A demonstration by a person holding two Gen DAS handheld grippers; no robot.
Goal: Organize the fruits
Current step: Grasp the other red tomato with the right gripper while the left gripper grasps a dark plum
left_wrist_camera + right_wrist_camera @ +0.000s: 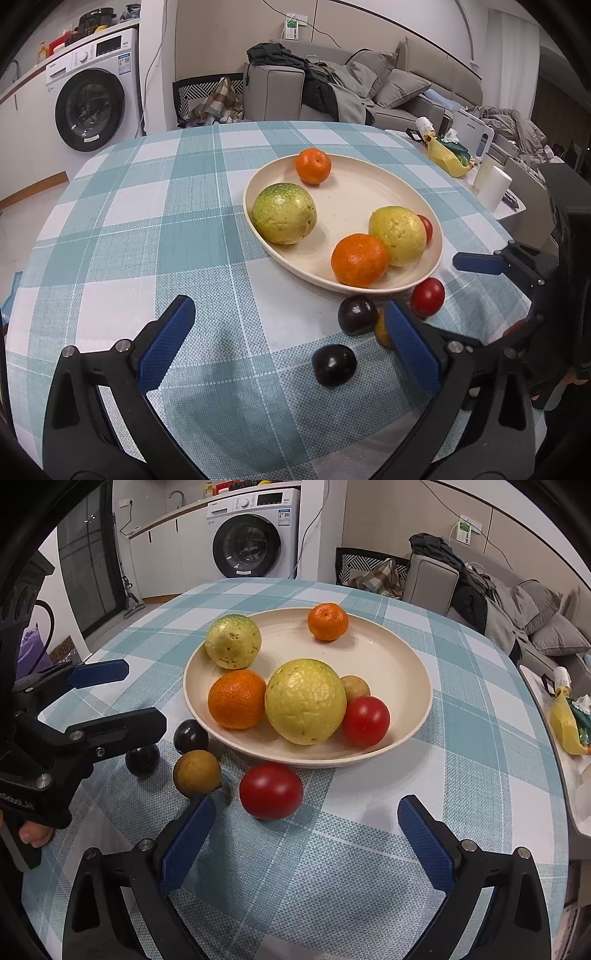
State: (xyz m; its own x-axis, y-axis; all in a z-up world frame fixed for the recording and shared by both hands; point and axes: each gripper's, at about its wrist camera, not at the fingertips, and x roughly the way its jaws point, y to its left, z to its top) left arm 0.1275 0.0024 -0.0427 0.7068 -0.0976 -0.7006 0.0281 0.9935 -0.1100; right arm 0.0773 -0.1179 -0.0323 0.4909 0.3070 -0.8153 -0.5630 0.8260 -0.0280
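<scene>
A cream plate (388, 657) holds two yellow-green fruits, two oranges, a red tomato (365, 720) and a small brown fruit. Four fruits lie on the cloth in front of it. They are a red tomato (271, 792), a brown round fruit (197, 773) and two dark plums (191, 736) (142, 760). My right gripper (306, 805) is open, and the loose tomato lies untouched just ahead of its left finger. My left gripper (288, 310) is open over bare cloth, with a plum (334, 364) near its right finger, which half hides the brown fruit (382, 328).
The table (147, 206) wears a teal and white checked cloth. A side table at the right carries a yellow bag (565, 723) and a white cup (493, 190). A washing machine (255, 535) and a sofa (388, 88) stand beyond the table.
</scene>
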